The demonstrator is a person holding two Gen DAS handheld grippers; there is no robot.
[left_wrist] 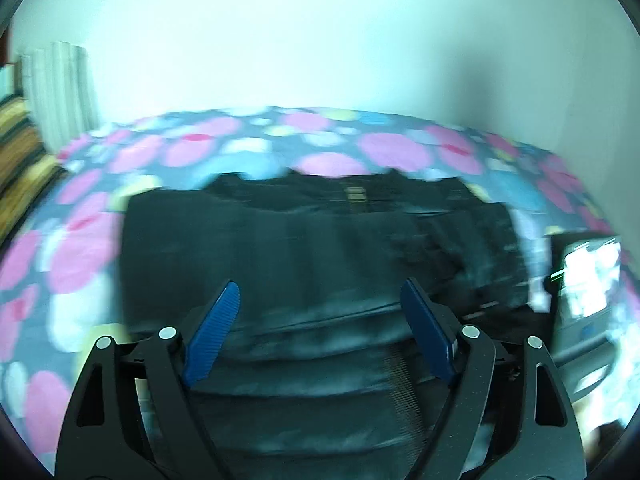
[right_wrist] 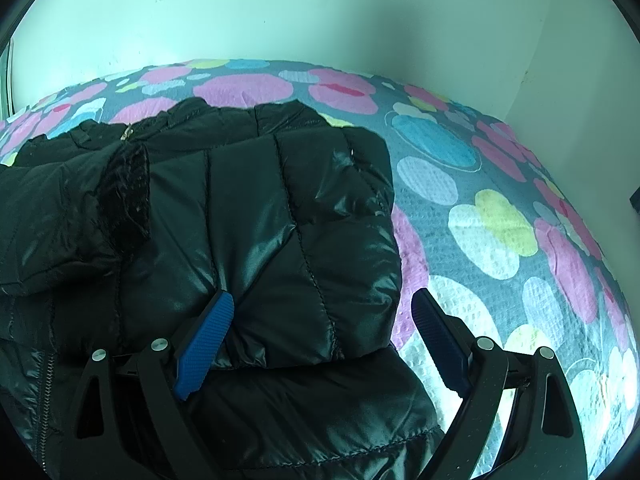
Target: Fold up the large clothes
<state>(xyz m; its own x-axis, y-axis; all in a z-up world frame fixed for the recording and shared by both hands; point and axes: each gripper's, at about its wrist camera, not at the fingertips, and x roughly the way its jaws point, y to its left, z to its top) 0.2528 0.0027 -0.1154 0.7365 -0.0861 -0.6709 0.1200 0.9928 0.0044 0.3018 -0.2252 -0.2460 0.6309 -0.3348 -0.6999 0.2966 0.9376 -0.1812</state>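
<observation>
Black puffer jacket (right_wrist: 256, 216) is being folded on floral bedspread (right_wrist: 500, 216). Left gripper (left_wrist: 320, 304) and right gripper (right_wrist: 324, 312) are being held wide, empty; folded edge should be pinched squarely.

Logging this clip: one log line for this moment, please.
black puffer jacket: partly folded on floral bedspread | left tool: open, above jacket | right tool: open, at jacket edge

Glossy quilted jacket (right_wrist: 248, 216) on matt textured bedspread (right_wrist: 500, 220).
</observation>
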